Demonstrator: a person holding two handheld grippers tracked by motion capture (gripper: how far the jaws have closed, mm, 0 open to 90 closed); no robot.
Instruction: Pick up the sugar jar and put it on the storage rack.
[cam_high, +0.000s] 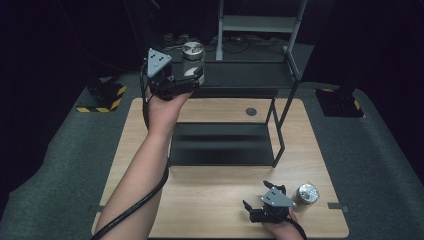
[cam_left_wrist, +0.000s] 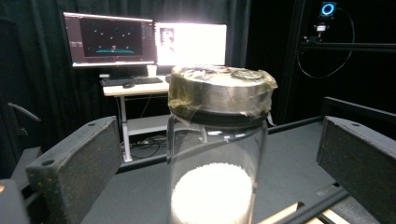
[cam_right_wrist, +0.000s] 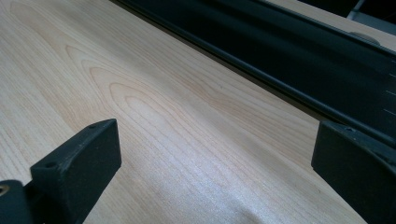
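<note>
- While our left gripper (cam_high: 187, 75) reaches the frame's upper centre, its spread jaws flank the jar (cam_left_wrist: 217, 149) without touching it.
- Lower right, our right gripper (cam_high: 257, 197) rests spread on the table (cam_high: 210, 200).

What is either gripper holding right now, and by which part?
Nothing is gripped. The left gripper has open jaws on either side of the jar, below its lid, with gaps on both sides. The right gripper is open over the table.
</note>
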